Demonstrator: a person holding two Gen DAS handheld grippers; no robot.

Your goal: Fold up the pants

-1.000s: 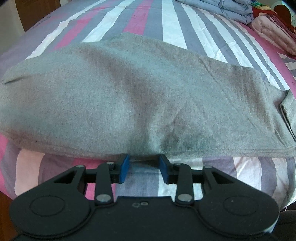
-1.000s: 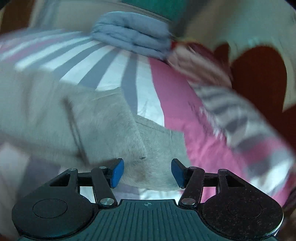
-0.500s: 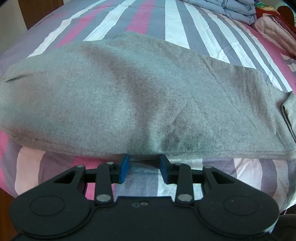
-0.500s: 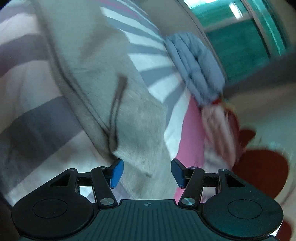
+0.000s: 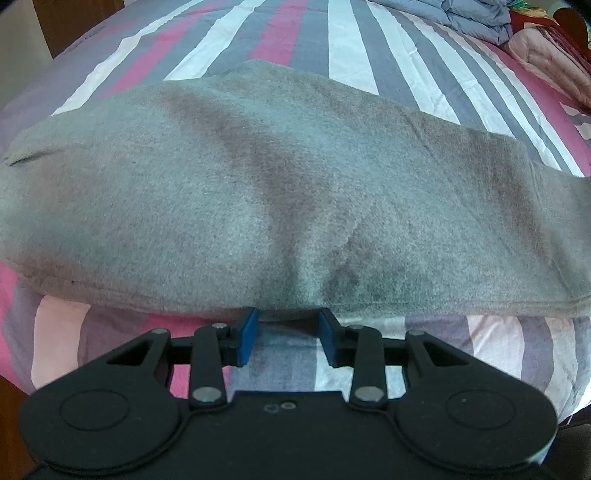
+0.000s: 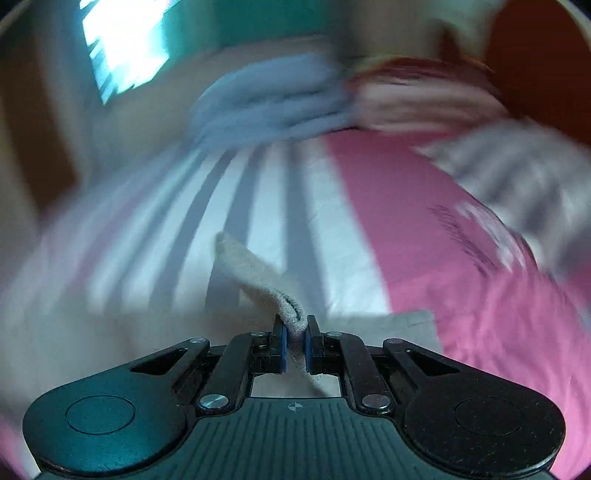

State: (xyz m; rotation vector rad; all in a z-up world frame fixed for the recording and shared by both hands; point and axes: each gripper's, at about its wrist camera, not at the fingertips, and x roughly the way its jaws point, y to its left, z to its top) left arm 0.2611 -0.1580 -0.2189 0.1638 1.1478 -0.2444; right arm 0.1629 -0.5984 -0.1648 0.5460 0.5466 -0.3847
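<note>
No brand or label shows on anything I can see; a dark mark on the pink part of the bed sheet (image 6: 461, 236) in my right view may be print, but the blur is too heavy to read it.

The grey pants (image 5: 280, 206) lie flat across the striped bed, spread wide from left to right. My left tongs (image 5: 288, 332) sit at the near hem, blue pads spread apart, tips just at the cloth's edge with nothing between them; the hem lies just ahead of the pads and bare striped sheet shows beneath them.

My right tongs (image 6: 294, 338) are pressed together, pinching a fold of the grey pants, and a strip of the cloth rises from the pads away toward the stripes.

At the far end of the bed there is a folded blue-grey quilt (image 5: 461, 14) with a pink quilt (image 5: 550, 55) just beside it on the right. Neither touches the pants. A bright window (image 6: 122, 44) shows behind, smeared by motion.
</note>
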